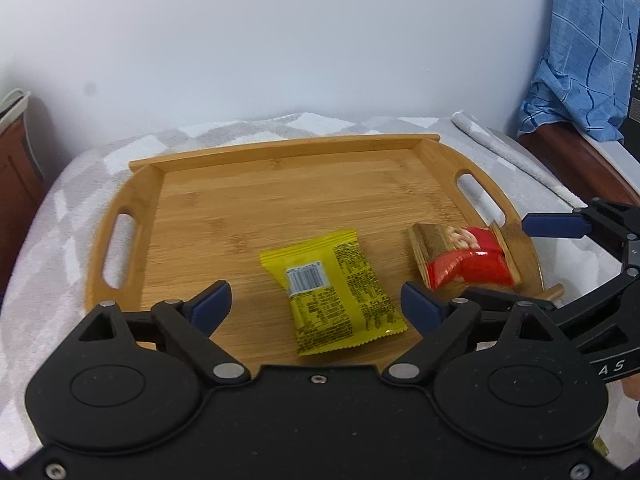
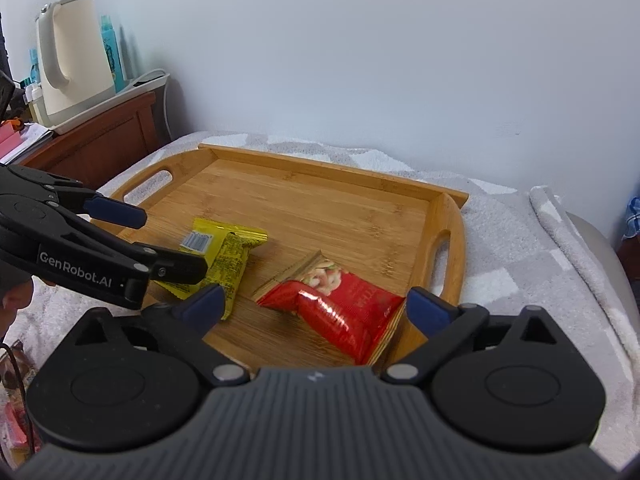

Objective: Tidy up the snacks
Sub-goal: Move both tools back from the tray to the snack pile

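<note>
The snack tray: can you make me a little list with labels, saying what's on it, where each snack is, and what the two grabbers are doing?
tray: wooden tray with two handle slots, on a grey and white towel
yellow packet: lying flat on the tray, barcode side up
red packet: lying near the tray's right handle slot
packets: apart, not touching
left gripper: open, holding nothing, yellow packet lying between its fingers
right gripper: open, holding nothing, red packet lying between its fingers

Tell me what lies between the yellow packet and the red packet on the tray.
Only bare tray wood separates the yellow packet and red packet; the left wrist view shows it best.
</note>
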Demonstrator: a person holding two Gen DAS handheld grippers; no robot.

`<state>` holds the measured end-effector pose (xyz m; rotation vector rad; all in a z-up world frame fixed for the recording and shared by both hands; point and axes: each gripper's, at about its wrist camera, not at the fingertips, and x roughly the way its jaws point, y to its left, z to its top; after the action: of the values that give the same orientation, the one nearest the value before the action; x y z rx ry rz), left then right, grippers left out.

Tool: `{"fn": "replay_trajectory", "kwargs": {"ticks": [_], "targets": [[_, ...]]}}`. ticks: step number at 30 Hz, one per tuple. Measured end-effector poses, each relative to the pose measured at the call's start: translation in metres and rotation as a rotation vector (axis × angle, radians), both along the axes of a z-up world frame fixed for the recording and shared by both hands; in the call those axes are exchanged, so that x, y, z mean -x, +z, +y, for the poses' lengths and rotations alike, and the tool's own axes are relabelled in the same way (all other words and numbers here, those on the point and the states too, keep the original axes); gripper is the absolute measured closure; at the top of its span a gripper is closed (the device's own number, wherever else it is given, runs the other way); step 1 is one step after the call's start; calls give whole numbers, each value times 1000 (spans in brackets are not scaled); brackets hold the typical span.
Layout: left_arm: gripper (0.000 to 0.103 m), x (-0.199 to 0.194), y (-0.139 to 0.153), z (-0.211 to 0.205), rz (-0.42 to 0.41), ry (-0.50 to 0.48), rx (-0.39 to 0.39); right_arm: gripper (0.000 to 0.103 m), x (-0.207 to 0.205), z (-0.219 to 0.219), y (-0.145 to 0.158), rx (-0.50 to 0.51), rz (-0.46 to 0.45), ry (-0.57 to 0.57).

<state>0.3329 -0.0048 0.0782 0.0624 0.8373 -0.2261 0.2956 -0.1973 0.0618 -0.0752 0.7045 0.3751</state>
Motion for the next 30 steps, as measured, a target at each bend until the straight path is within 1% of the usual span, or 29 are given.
{"fn": "replay_trajectory", "kwargs": {"ticks": [7,9,11,17,20,23,27,30], "targets": [[6,26,22,8,-30,29,6,0,18,1,18,-2,-27,-30],[5,38,29,10,-46,37,4,0,26,0,23,0,-32,-36],[2,50,36,11,-59,42,1,0,34,1,29,3,-39,-41],[1,91,53,11,-97,61,-8,0,68,1,43,13,-79,-48],[1,112,55,10,-101,77,4,0,90,0,45,7,-107,-69],[1,134,55,11,-102,87,29,0,110,-1,43,-6,-108,-76],[0,165,50,14,-104,105,57,0,140,2,42,20,-136,-73],[0,188,42,18,-115,135,86,0,162,2,39,4,-146,-81]]}}
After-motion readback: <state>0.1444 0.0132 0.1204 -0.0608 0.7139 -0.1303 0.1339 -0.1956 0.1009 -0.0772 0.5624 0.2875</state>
